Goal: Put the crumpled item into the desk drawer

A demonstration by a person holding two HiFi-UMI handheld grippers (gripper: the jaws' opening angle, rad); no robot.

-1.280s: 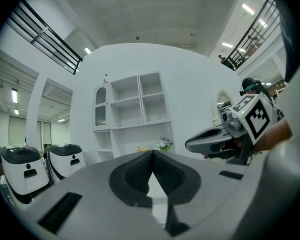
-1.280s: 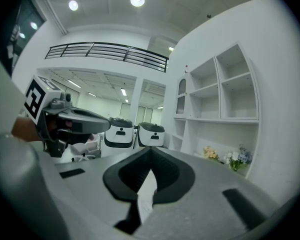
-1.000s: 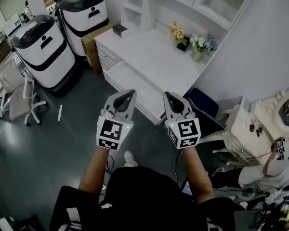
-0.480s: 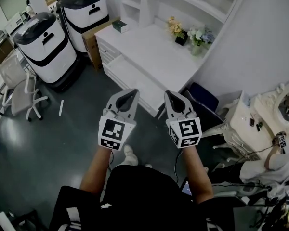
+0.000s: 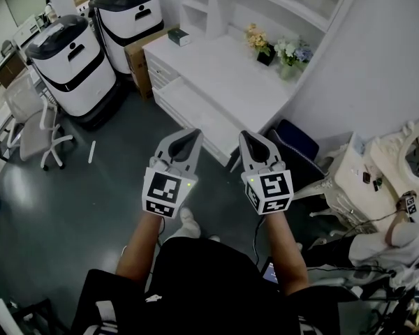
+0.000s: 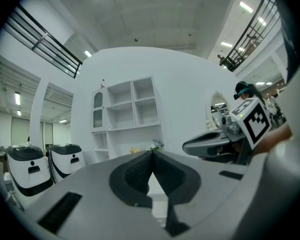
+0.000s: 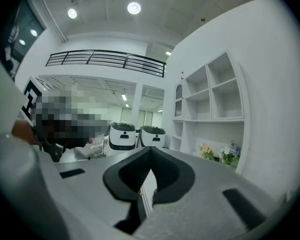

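A white desk [image 5: 216, 75] with a stack of drawers [image 5: 158, 87] at its left end stands ahead of me, under white shelves. I see no crumpled item in any view. My left gripper [image 5: 190, 133] and right gripper [image 5: 245, 136] hang side by side over the dark floor, short of the desk's front edge. Both are shut with nothing between the jaws. In the left gripper view the left gripper [image 6: 151, 154] shows its tips meeting, and the right gripper [image 7: 149, 150] looks the same in its own view.
Two white machines with black tops [image 5: 73, 54] stand left of the desk beside a cardboard box [image 5: 141, 51]. Flower pots [image 5: 279, 51] and a small dark box [image 5: 179, 38] sit on the desk. An office chair [image 5: 35, 128] is at left, a dark chair [image 5: 293, 149] near the desk's right end, and a cluttered white table [image 5: 384, 180] at right.
The view has shifted a little, so the desk and machines sit slightly further right and lower in the head view. Both grippers stay shut and side by side.
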